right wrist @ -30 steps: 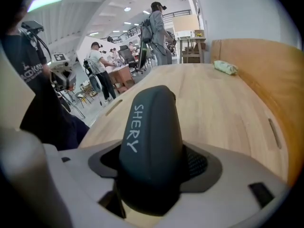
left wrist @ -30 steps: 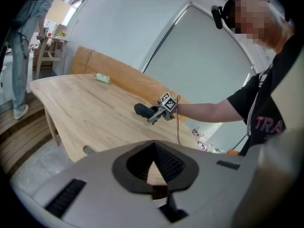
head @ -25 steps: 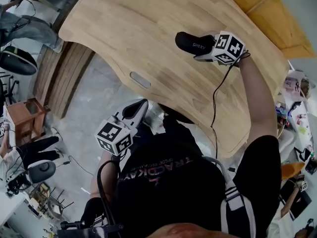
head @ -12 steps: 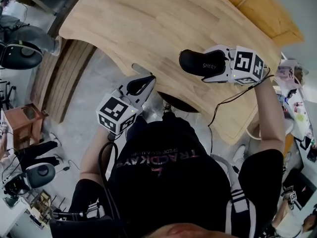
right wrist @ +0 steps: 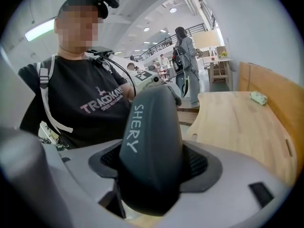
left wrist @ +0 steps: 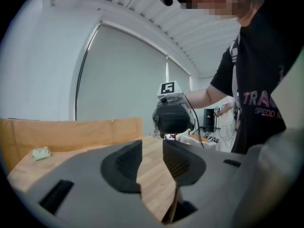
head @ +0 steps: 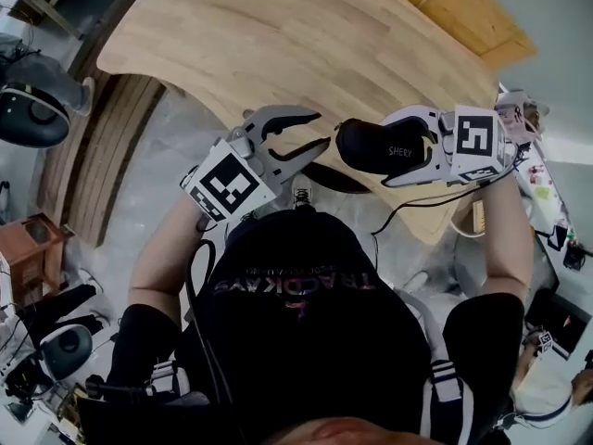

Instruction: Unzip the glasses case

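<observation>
"SHERY", seemingly, on glasses case [right wrist: 151, 151]

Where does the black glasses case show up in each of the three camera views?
Head view: the glasses case is right of centre, held in the right gripper.
Left gripper view: the case is at centre, small, above the open jaws.
Right gripper view: the case fills the lower centre, clamped between the jaws.
Shared landmark: the wooden table.

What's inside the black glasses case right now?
Nothing inside shows. The glasses case looks closed. It is clamped in the right gripper, and its black shell covers whatever it may hold.
</observation>
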Demonstrator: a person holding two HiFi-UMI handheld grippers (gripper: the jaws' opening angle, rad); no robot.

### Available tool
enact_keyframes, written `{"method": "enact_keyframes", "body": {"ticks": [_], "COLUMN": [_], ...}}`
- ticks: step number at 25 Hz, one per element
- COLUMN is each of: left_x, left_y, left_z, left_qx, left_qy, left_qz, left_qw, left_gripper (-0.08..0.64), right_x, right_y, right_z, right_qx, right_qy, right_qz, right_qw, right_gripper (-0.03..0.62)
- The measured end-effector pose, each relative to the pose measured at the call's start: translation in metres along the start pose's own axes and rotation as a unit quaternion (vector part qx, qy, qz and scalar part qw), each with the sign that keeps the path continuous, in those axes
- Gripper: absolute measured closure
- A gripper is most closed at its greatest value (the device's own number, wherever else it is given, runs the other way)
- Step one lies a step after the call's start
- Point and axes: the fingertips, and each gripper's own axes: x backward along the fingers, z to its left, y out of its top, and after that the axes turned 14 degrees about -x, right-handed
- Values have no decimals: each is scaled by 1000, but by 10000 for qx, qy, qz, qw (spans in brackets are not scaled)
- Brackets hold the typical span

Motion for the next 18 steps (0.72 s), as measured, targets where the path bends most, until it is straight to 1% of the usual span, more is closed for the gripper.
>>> {"method": "enact_keyframes", "body": {"ticks": [3, 7, 11, 13, 15, 18], "left_x": [11, 33, 56, 66, 74, 86], "left_y": [19, 31, 50, 61, 70, 79], "left_z": [-9, -14, -27, -36, -42, -44], "left_qx": [-149, -454, -562, -612, -662, -645], "left_qy": [-290, -647, -1091, -1280, -1379, -1317], "left_qz": [-557, -889, -1213, -1334, -1433, -1706], "left_qw": [9979, 9929, 9850, 9809, 9778, 9744], "left_gripper": [422, 422, 422, 422, 422, 422], "right_x": [-7, -15, -22, -23, -25, -28], "right_y": [9, 20, 25, 32, 44, 53], "right_z": [18, 40, 74, 93, 106, 118], "right_qx": [-115, -272, -403, -463, -542, -613], "right_qy": [160, 467, 1139, 1484, 1764, 1978], "right_qz": [69, 161, 313, 258, 89, 62], "right_qw": [9998, 9984, 9922, 9875, 9828, 9783], "right_gripper": [239, 239, 239, 239, 239, 239]}}
